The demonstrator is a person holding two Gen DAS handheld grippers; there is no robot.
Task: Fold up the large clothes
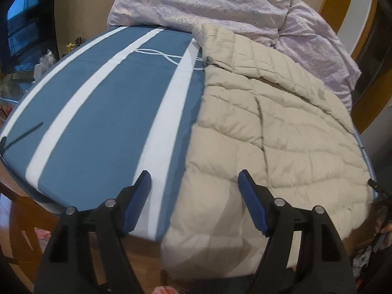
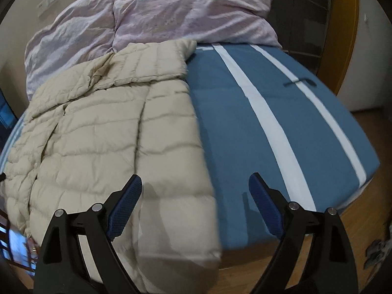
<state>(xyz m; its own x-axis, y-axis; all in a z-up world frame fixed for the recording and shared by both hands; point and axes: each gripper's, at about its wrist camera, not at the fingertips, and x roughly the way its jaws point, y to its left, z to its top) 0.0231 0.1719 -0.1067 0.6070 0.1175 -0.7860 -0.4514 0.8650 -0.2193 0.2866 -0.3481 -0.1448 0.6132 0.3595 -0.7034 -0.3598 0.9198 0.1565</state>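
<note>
Above the near edge of the bed, the left gripper (image 1: 193, 178) hangs with its jaws spread wide and nothing between them. Its blue pads (image 1: 252, 205) stand clear of all cloth. The right gripper (image 2: 196, 181) is in the same condition: jaws wide apart, holding nothing, poised over the near edge.

Beneath both lies the jacket (image 1: 269, 134), a beige quilted puffer spread flat on the bed. Its hem hangs over the near edge. In the left view it covers the right part of the bed; in the right view the jacket (image 2: 110, 134) covers the left part. One sleeve (image 2: 152, 63) is folded across the upper body.

The sheet (image 1: 103, 103) is blue with white stripes. A thin white cord (image 1: 159, 54) lies looped on it just beside the jacket's collar. A small dark item (image 2: 299, 82) lies on the sheet well apart from the jacket; its kind cannot be told.

At the head of the bed a lilac duvet (image 2: 171, 14) is heaped, touching the jacket's top.

No containers or readable writing are in view.
</note>
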